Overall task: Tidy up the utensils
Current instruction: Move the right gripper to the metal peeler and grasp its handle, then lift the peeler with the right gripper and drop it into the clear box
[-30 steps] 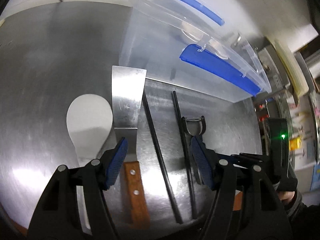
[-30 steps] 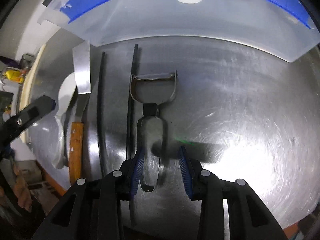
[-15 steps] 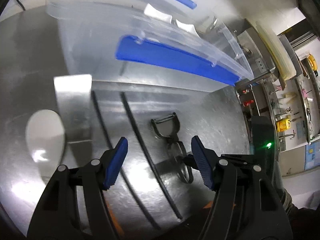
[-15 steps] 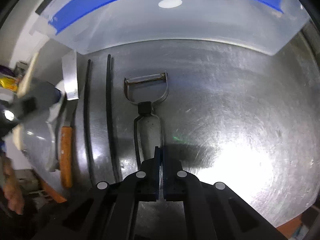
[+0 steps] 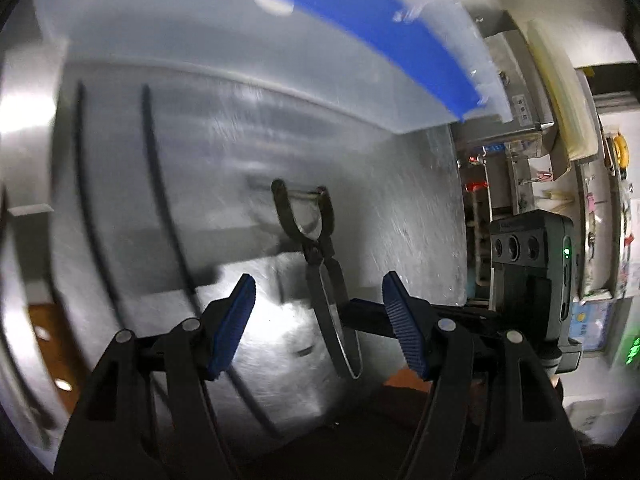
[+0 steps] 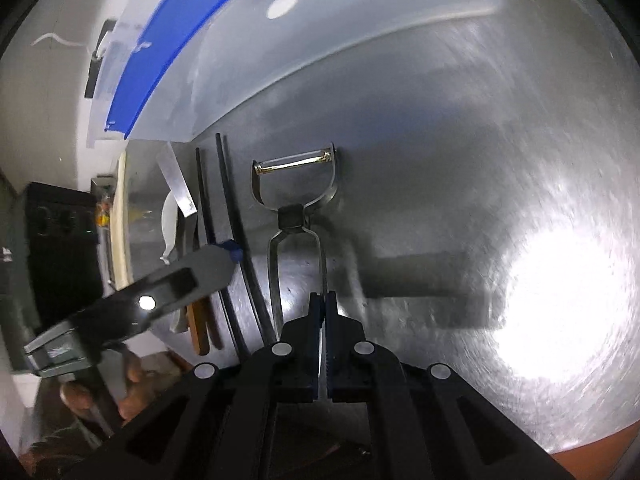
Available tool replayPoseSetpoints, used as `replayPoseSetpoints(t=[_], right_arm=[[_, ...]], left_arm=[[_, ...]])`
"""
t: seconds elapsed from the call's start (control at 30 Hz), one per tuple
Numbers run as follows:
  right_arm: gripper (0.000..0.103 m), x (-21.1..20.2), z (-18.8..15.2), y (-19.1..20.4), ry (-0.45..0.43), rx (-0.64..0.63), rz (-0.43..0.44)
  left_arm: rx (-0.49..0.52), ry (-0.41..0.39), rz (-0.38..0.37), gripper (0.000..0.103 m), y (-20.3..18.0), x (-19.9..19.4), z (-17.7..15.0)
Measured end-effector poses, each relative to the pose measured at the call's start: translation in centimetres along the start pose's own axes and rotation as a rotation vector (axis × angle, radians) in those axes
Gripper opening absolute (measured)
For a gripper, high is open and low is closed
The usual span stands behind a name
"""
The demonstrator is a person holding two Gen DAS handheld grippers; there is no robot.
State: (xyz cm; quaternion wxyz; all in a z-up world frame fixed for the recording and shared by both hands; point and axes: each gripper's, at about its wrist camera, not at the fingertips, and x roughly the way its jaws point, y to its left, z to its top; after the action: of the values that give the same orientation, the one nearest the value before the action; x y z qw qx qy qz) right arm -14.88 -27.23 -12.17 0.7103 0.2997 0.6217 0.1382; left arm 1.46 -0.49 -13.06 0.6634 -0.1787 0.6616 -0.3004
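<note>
R gripper [image 6: 323, 312] pinching peeler [image 6: 296, 200] handle, tail hidden | L gripper [image 5: 318, 320] spread | spatula [image 6: 178, 186] mostly blocked

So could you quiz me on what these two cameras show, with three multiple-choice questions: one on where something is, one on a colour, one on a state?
1. Where do the two black chopsticks lie relative to the peeler, in the right wrist view?
A. To its left
B. To its right
C. Inside the bin

2. What colour is the strip along the clear plastic bin?
A. Red
B. Blue
C. Green

3. What state is the right gripper in?
A. Wide open
B. Out of sight
C. Shut on the peeler's handle

Answers: 1 A, they lie between the peeler and the metal spatula. 2 B, a blue band runs along its edge. 3 C, its pads pinch one handle wire, while the left gripper gapes open.
</note>
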Motion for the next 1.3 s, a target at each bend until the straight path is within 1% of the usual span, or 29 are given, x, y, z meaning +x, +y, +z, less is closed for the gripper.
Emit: replayPoseSetpoints(t=[0.1,0.23,0.27,0.3,0.33,0.37,0.4,0.43,0.47,0.53,0.63,0.77,0.83,0.87,0.93,0.97,1.0,1.17,1.27,1.3], right_arm=[[0.003,-0.5,-0.4,-0.7,0.005,0.021,0.039],[0.003,-0.9,-0.9,-0.9,0.003,0.023,0.049],[0.003,-0.8,-0.9,-0.8,0.005,0.022,0.048],[0.003,-0.9,-1.1,-0.9,0.006,0.021,0.047],[0.004,-0.1,-0.8,-0.4,0.007,0.021,0.045],[0.004,0.0,-0.7,-0.3,0.008,0.020,0.043],[0.003,0.0,-0.7,-0.2,0.007,0.022,0.041],[0.003,-0.1,-0.8,-0.2,0.004,0.023,0.039],[0.002,0.1,-0.6,0.0,0.004,0.024,0.040],[0.001,-0.1,-0.6,-0.2,-0.001,0.026,0.038],[0.001,-0.1,-0.5,-0.1,-0.001,0.017,0.027],[0.002,0.4,-0.4,0.1,-0.002,0.019,-0.043],[0.002,0.4,-0.4,0.4,-0.018,-0.001,-0.100],[0.004,0.4,-0.4,0.7,-0.019,-0.021,-0.119],[0.018,0.6,-0.3,1.1,-0.025,-0.042,-0.134],[0.030,0.6,-0.4,1.4,-0.036,-0.062,-0.149],[0.039,0.6,-0.5,2.0,-0.039,-0.099,-0.157],[0.039,1.2,-1.0,3.6,-0.025,-0.186,-0.165],[0.039,1.7,-1.4,5.1,-0.029,-0.274,-0.196],[0.036,2.0,-1.5,5.6,-0.027,-0.303,-0.204]], left_arm=[[-0.041,0.041,-0.037,0.062,0.2,1.4,-0.3],[-0.049,0.061,-0.047,0.062,0.0,2.3,-0.5],[-0.050,0.061,-0.050,0.060,-0.1,2.4,-0.5],[-0.056,0.059,-0.056,0.056,-0.1,2.5,-0.5],[-0.060,0.062,-0.057,0.041,-0.1,2.7,-0.4],[-0.064,0.070,-0.057,0.032,-0.1,2.8,-0.3],[-0.077,0.075,-0.051,0.028,0.1,3.1,-0.2],[-0.087,0.078,-0.049,0.019,0.3,3.2,-0.2],[-0.096,0.081,-0.054,0.014,0.5,3.3,-0.2],[-0.108,0.079,-0.077,0.010,0.7,3.4,-0.1],[-0.094,0.079,-0.086,0.010,0.4,3.4,-0.1],[-0.101,0.094,-0.087,0.010,0.3,3.8,0.0],[-0.100,0.096,-0.089,0.010,0.4,3.8,0.1],[-0.099,0.096,-0.089,0.010,0.5,3.7,0.0],[-0.098,0.096,-0.087,0.010,0.5,3.7,0.1],[-0.097,0.097,-0.088,0.010,0.5,3.7,0.2],[-0.096,0.096,-0.091,0.010,0.4,3.7,0.1],[-0.086,0.092,-0.100,0.010,0.6,3.4,0.1],[-0.082,0.093,-0.102,0.010,0.6,3.3,0.1],[-0.078,0.094,-0.103,0.010,0.5,3.4,0.1]])
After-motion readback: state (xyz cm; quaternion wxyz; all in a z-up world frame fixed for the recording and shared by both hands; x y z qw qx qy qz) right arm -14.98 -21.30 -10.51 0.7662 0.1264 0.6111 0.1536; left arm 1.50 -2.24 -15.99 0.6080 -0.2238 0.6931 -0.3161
